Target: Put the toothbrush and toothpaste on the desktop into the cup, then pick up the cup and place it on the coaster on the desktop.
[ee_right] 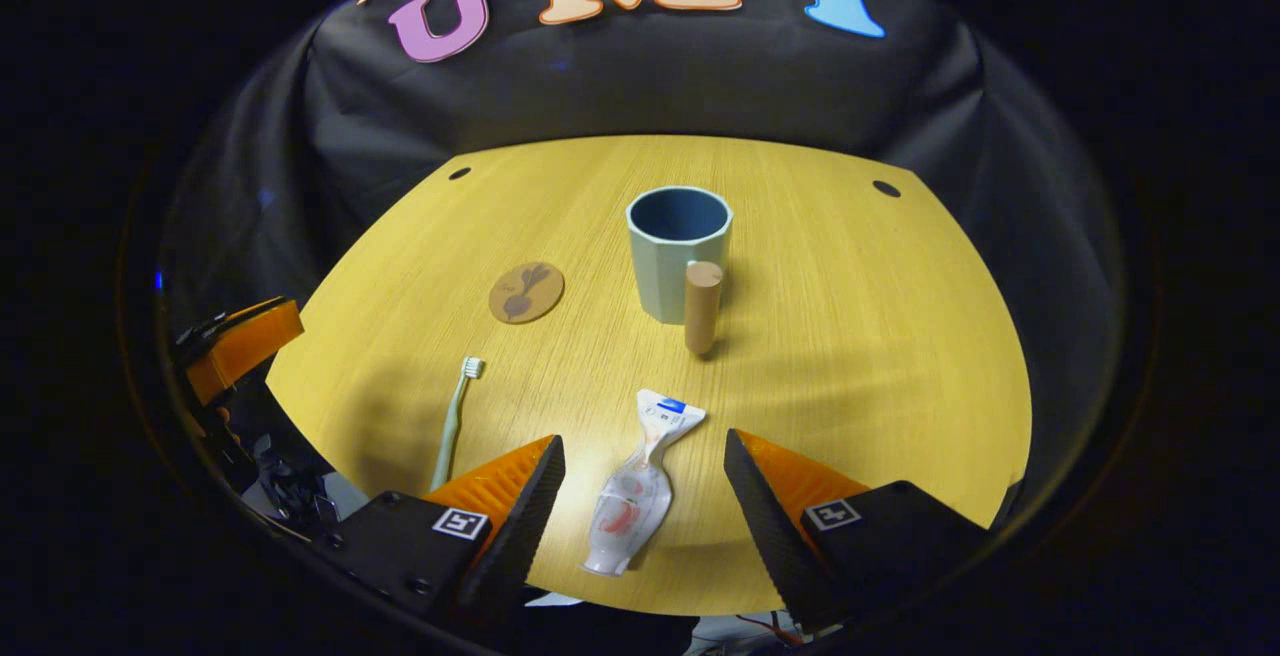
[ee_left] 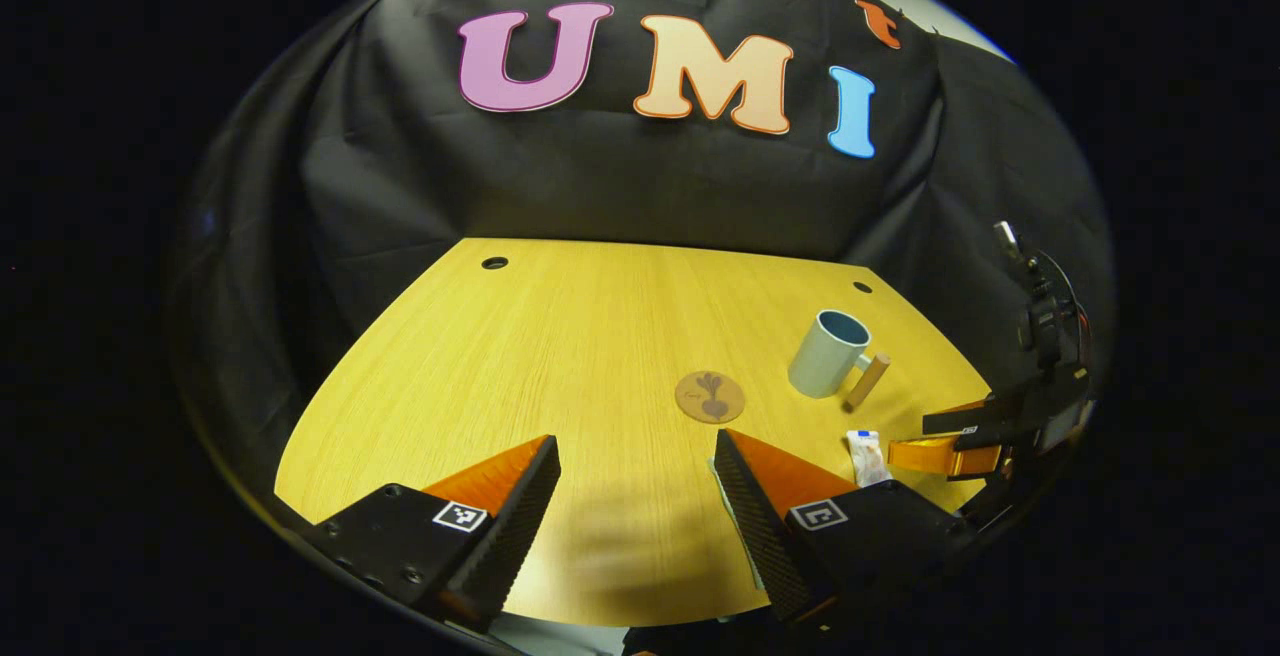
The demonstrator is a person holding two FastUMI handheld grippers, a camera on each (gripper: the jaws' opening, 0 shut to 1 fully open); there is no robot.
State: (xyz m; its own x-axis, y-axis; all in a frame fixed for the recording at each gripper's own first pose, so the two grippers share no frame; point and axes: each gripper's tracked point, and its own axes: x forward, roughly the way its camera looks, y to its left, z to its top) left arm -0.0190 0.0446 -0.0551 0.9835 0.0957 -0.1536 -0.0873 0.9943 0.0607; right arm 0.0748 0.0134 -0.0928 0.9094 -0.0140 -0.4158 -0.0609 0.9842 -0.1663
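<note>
A pale blue-grey cup with a wooden handle stands upright mid-table. Lying in front of it, the white toothpaste tube runs between the spread fingers of my right gripper, which is open and touches nothing. A light green toothbrush lies left of that, and the round brown coaster sits behind it. My left gripper hovers open over bare wood, with the coaster just ahead, the cup farther right and the toothpaste beside its right finger. The brush is mostly hidden behind that finger.
The wooden table has small dark holes near its back corners and black cloth behind and around it. In the left gripper view, the right gripper sits at the table's right edge; in the right gripper view, the left gripper is at the left edge.
</note>
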